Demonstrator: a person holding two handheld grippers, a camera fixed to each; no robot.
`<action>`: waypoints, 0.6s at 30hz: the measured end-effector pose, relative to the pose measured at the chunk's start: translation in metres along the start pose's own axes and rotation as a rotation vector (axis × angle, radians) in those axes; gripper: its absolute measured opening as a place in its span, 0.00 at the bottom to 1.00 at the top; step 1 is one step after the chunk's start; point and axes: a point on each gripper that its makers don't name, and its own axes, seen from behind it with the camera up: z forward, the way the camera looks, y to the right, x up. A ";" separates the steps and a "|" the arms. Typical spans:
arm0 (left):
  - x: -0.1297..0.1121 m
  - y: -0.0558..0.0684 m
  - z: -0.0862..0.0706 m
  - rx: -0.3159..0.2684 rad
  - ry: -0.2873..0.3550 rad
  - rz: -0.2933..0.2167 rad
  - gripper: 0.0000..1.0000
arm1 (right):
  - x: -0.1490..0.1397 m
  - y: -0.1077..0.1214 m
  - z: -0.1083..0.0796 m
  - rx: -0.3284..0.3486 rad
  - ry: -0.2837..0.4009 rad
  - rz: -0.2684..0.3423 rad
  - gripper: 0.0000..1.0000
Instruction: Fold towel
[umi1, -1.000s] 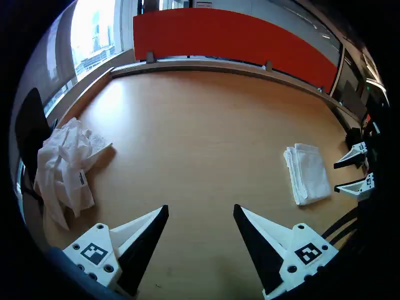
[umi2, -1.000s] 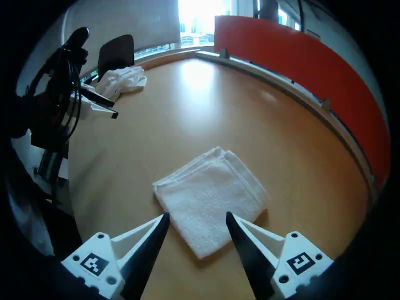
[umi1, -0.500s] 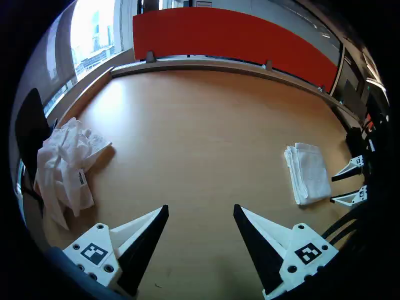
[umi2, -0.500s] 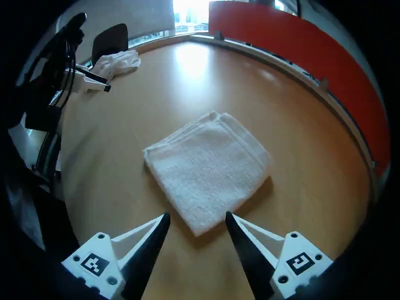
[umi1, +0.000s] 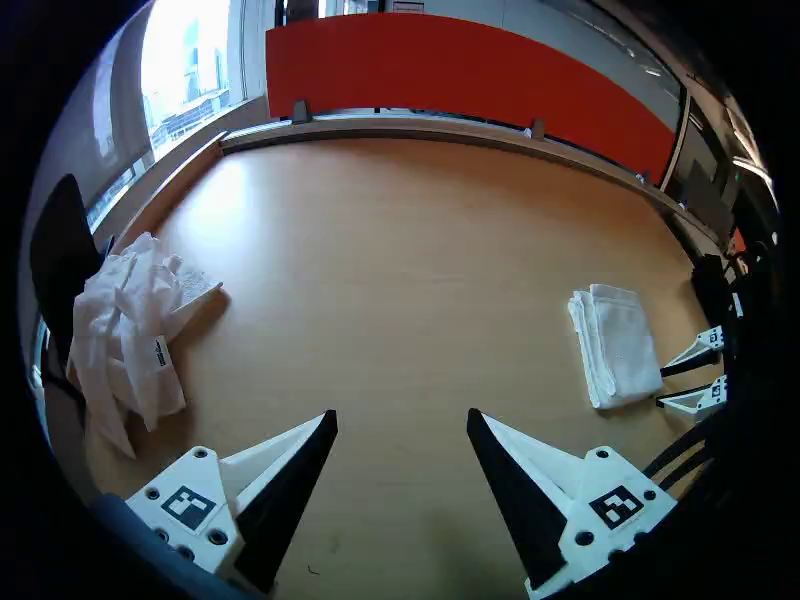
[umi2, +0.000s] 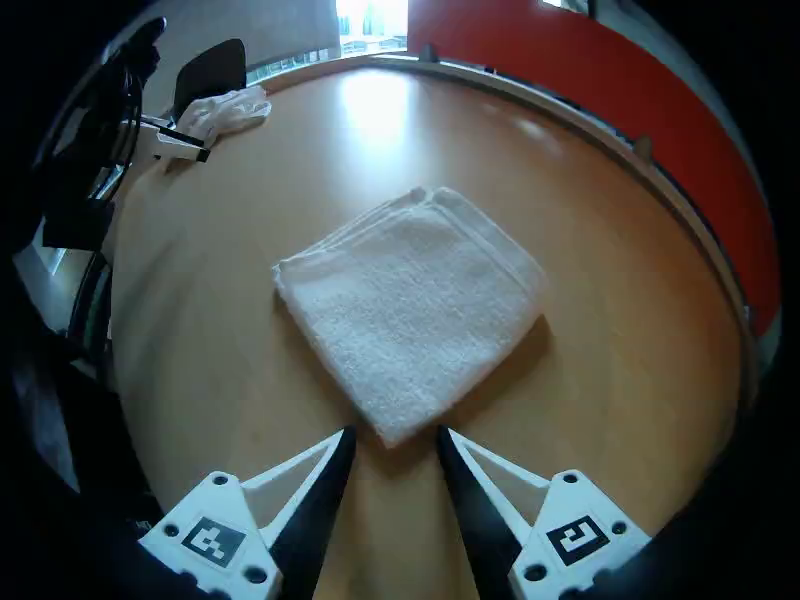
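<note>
The folded towel (umi2: 410, 305) was laid flat on the wooden table (umi2: 620, 330), its near corner pointed just ahead of the right gripper (umi2: 395, 432), whose fingers were held slightly apart with nothing between them. The left gripper (umi1: 400, 413) was held wide apart over bare wood, well apart from the towel, and broad open tabletop was left ahead up to the red partition (umi1: 460, 70). A crumpled white cloth pile (umi1: 130, 330) was heaped at a side edge of the table

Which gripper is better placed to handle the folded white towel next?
Right. The right gripper sits open, just short of a corner of the folded towel. The left gripper faces bare table, with the towel far off to its side.
</note>
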 end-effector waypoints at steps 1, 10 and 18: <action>0.000 0.000 0.000 -0.001 0.000 -0.002 0.97 | -0.001 0.000 0.000 -0.001 0.000 0.001 0.57; 0.001 0.001 0.000 -0.003 0.001 0.000 0.96 | -0.001 0.002 -0.001 -0.010 0.003 0.019 0.33; 0.000 0.003 0.001 -0.005 0.000 0.003 0.97 | -0.002 0.008 -0.002 -0.025 -0.002 0.040 0.05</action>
